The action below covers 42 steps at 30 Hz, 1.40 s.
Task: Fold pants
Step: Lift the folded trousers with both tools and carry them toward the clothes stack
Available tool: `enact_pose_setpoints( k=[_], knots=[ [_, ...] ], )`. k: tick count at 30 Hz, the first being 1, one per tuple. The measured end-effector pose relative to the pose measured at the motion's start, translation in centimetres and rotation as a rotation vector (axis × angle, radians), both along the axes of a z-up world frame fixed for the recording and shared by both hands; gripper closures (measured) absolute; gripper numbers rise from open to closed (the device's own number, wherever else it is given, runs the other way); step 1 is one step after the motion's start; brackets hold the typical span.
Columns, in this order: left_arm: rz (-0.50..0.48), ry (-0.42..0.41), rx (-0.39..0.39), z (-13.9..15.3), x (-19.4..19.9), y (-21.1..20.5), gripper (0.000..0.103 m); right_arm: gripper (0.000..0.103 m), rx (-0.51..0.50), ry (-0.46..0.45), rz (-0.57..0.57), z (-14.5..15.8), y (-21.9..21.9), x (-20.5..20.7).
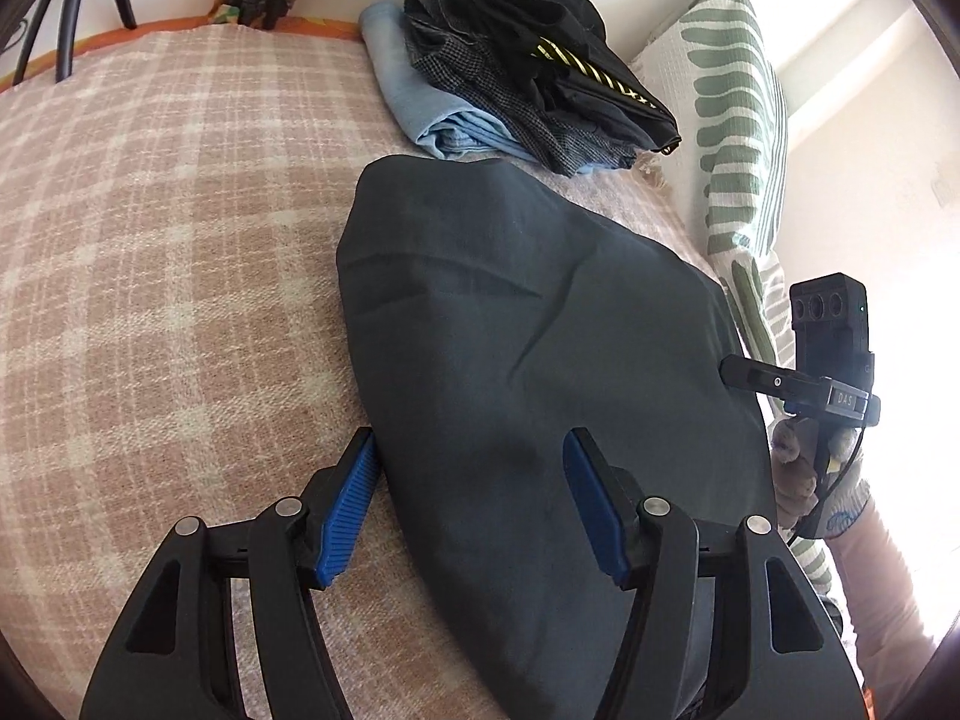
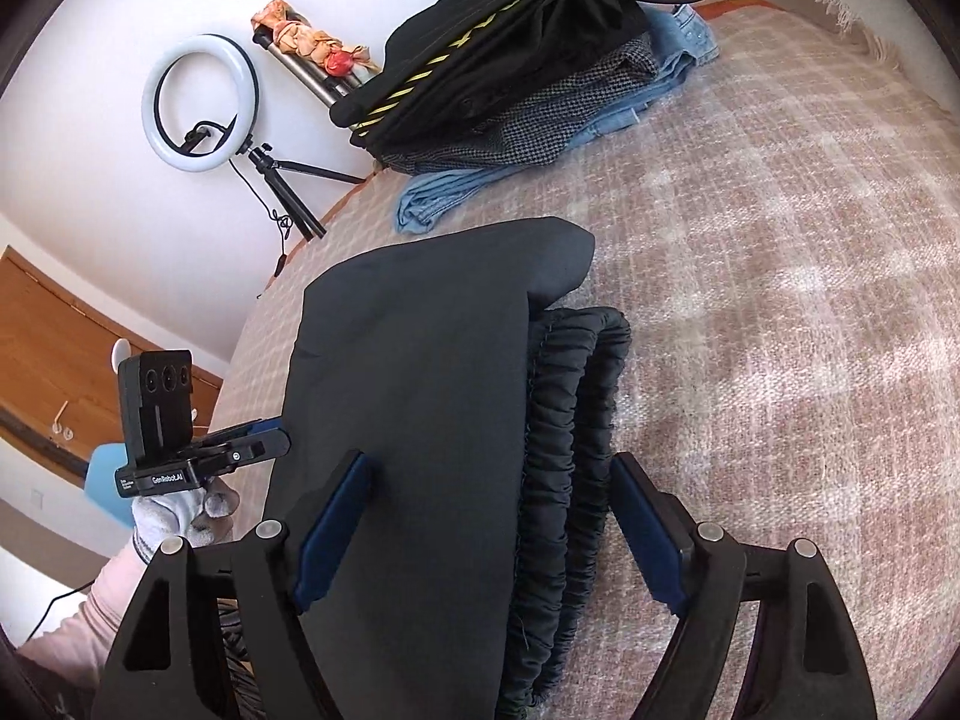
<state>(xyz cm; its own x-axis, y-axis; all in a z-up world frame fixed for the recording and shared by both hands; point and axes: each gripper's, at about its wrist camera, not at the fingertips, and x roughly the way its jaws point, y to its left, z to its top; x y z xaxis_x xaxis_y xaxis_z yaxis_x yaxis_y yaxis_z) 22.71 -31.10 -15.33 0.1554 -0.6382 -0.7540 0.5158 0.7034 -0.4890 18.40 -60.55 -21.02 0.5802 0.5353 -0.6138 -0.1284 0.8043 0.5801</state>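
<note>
Dark folded pants [image 1: 510,300] lie flat on a pink checked blanket [image 1: 150,240]. My left gripper [image 1: 471,462] hovers open over their near end, one blue pad at the cloth's left edge and the other above the cloth. In the right wrist view the same pants [image 2: 408,360] show a gathered elastic waistband [image 2: 570,420] on the right side. My right gripper [image 2: 492,480] stands open astride the folded layers and the waistband, pads apart from the cloth. Each gripper shows in the other's view: the right gripper [image 1: 738,375] at the pants' right edge, the left gripper [image 2: 264,450] at their left edge, both held in gloved hands.
A stack of folded clothes [image 1: 528,72] sits just beyond the pants, black on top, blue at the bottom. A green-patterned pillow [image 1: 738,120] lies along the right side. A ring light on a tripod [image 2: 201,102] stands off the bed's far edge. Bare blanket [image 2: 780,300] spreads to the right.
</note>
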Motion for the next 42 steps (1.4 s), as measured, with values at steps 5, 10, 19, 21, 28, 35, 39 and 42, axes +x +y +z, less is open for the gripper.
enact_pose_setpoints(
  k=[5,10,19,21,28,35,39,42],
  knots=[
    [-0.024,-0.043,0.002,0.0,-0.3,-0.8,0.043,0.037,0.003,-0.014,0.028,-0.3,0.7,0.4],
    [-0.003,-0.044,0.000,-0.2,0.0,-1.3,0.062,0.057,0.064,-0.009,0.030,-0.8,1.2,0.2],
    [0.028,-0.088,0.027,0.5,-0.7,-1.4,0.092,0.072,-0.060,-0.061,-0.001,1.8,3.0,-1.4],
    [0.021,-0.130,0.052,1.2,-1.4,-1.7,0.094,0.073,-0.089,-0.073,-0.013,2.2,3.4,-1.8],
    [0.009,-0.226,0.067,3.7,-3.0,-2.2,0.097,0.077,-0.110,-0.104,-0.062,3.5,4.0,-3.4],
    [0.001,-0.333,0.064,6.2,-5.0,-1.9,0.097,0.081,-0.153,-0.162,-0.093,5.8,4.8,-5.9],
    [-0.003,-0.382,0.056,7.6,-5.8,-1.6,0.097,0.082,-0.184,-0.205,-0.099,7.6,5.8,-7.2],
    [-0.005,-0.414,0.046,8.6,-6.4,-1.4,0.097,0.082,-0.197,-0.233,-0.105,8.9,6.2,-7.9]
  ],
)
